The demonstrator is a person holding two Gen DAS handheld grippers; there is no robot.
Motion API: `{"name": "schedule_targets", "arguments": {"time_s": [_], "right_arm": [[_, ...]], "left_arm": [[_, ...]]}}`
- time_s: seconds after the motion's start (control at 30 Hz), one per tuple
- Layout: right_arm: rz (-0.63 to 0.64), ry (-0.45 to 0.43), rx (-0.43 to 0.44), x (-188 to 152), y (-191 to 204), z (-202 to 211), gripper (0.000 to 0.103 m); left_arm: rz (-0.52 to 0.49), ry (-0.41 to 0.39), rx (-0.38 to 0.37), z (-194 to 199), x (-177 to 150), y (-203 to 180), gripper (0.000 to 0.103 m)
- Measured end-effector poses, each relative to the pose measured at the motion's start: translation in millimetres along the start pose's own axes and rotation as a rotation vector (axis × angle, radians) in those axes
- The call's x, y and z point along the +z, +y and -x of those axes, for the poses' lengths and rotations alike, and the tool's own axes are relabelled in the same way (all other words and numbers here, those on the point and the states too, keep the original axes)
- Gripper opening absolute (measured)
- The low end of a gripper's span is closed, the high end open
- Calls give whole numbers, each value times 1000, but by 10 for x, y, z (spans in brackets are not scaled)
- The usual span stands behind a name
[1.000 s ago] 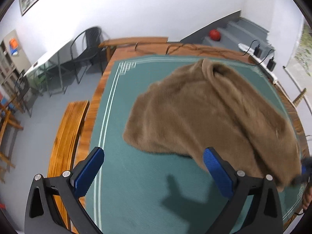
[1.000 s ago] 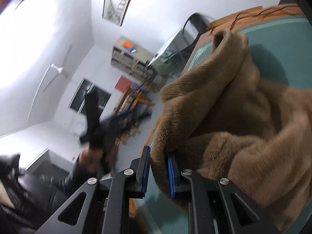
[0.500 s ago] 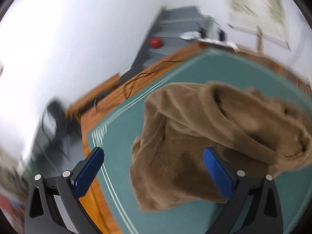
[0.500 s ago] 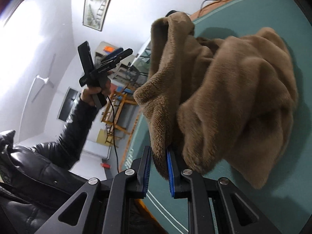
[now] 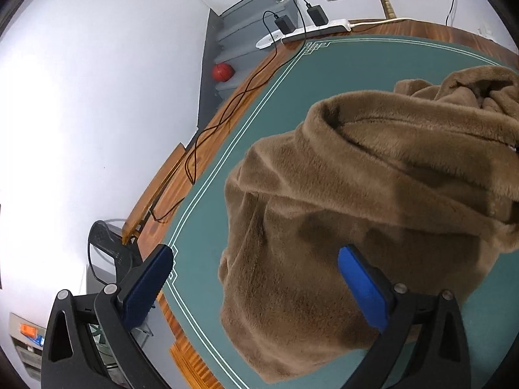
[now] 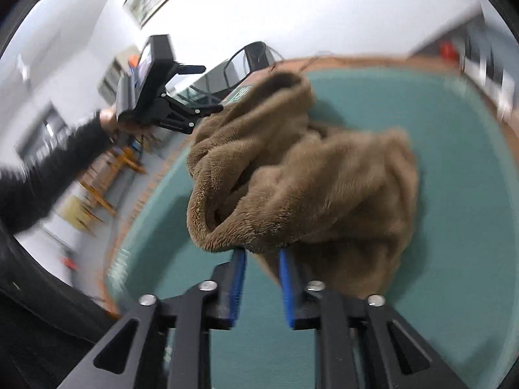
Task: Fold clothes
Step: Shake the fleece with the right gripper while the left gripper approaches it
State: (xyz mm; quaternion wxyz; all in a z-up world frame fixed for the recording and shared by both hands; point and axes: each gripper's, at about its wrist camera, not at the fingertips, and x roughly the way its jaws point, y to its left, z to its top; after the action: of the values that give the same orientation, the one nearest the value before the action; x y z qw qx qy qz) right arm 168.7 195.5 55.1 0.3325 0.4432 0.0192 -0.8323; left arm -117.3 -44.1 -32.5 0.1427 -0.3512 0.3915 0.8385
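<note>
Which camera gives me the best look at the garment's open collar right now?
The left wrist view: it is sharp, and the brown fleece garment shows its rolled collar opening clearly on the green mat. The right wrist view is motion-blurred; there the garment bunches at the opening right gripper, hiding detail.

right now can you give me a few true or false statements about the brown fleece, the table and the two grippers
1. The brown fleece garment lies bunched on a green mat. True.
2. The left gripper is clamped on the fleece. False: its jaws stand wide open, empty.
3. A red ball sits on the grey steps. True.
4. The fleece is folded into a neat flat square. False: it is a rumpled heap.
5. The right gripper grips it tightly. False: its jaws are opening.
</note>
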Motion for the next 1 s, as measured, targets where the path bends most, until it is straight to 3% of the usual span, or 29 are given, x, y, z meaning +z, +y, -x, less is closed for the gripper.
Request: {"name": "schedule_targets", "arguments": {"time_s": [0.07,0.2,0.37,0.47,0.53,0.57,0.63,0.7,0.77,0.87,0.93,1.0], "right_arm": [[90,-18,-95,70,132,62,83],[239,-27,-194,43,246,69,84],[496,11,-257,75,525,-427,84],[497,5,-250,257,492,-738,84],[432,3,-240,422,398,-852,84],[397,2,-231,506,361,-899,82],[342,-17,-237,599,311,-900,66],[298,-29,-244,652,272,-889,43],[267,-22,-232,648,233,-856,32],[229,48,-109,585,188,-811,26],[211,98,17,515,185,-753,25],[240,137,86,400,247,-675,25]], "left_arm": [[30,4,-5,10,-33,50,102],[108,15,-13,8,-100,197,102],[98,30,-11,2,-121,168,102],[70,34,-11,-18,-133,131,102],[54,36,-11,-25,-143,115,102],[53,38,-10,-26,-148,118,102],[54,43,-8,-37,-163,127,102],[64,51,-7,-65,-178,146,102],[75,58,-10,-107,-191,164,102],[73,57,-29,-137,-193,156,102],[37,44,-66,-118,-179,103,102],[-12,33,-102,-106,-164,51,102]]}}
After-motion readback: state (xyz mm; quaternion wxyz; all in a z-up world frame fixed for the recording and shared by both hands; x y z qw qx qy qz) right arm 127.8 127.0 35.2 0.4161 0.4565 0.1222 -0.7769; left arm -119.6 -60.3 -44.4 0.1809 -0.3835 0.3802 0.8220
